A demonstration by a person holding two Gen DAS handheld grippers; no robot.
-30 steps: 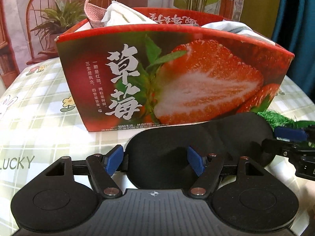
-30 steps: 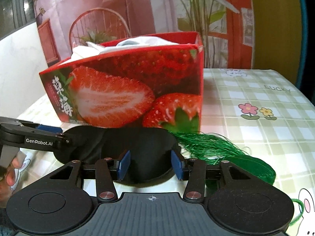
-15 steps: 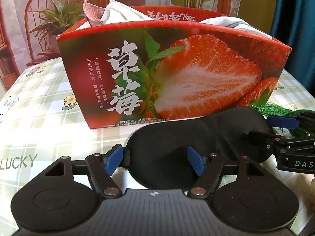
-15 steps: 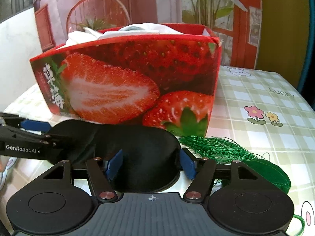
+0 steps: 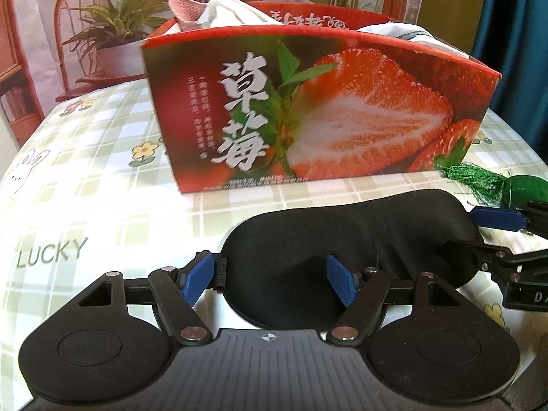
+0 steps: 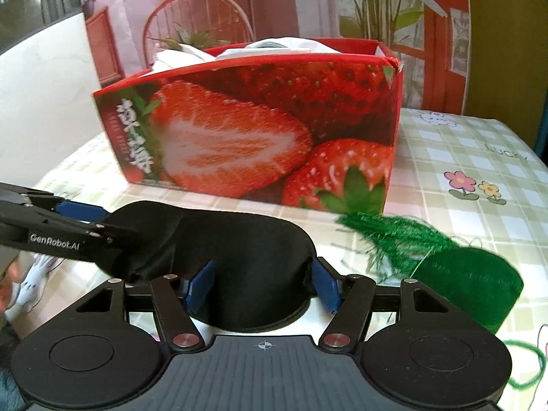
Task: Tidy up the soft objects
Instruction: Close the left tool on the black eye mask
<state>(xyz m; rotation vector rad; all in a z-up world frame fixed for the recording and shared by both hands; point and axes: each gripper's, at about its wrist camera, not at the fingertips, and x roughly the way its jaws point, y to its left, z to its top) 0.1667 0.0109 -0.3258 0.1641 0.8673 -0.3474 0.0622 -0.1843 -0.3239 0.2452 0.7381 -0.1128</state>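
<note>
A black padded eye mask [image 5: 342, 239] is held lifted in front of a red strawberry-print box [image 5: 308, 109]. My left gripper [image 5: 270, 279] is shut on the mask's left half. My right gripper [image 6: 262, 286] is shut on its right half [image 6: 246, 260]. Each gripper shows in the other's view, the right one [image 5: 507, 239] at the mask's far end and the left one [image 6: 68, 229] likewise. The box [image 6: 260, 130] holds white and pink cloths [image 5: 226, 13] that stick out above its rim.
A green yarn ball with loose strands [image 6: 455, 267] lies on the tablecloth right of the mask, and shows in the left wrist view [image 5: 493, 185]. The table has a green checked cloth [image 5: 85, 185] with flowers and rabbits. A printed backdrop stands behind the box.
Both grippers have risen and pulled back from the box with the mask between them. The box now looks farther off and more tablecloth shows in front of it.
</note>
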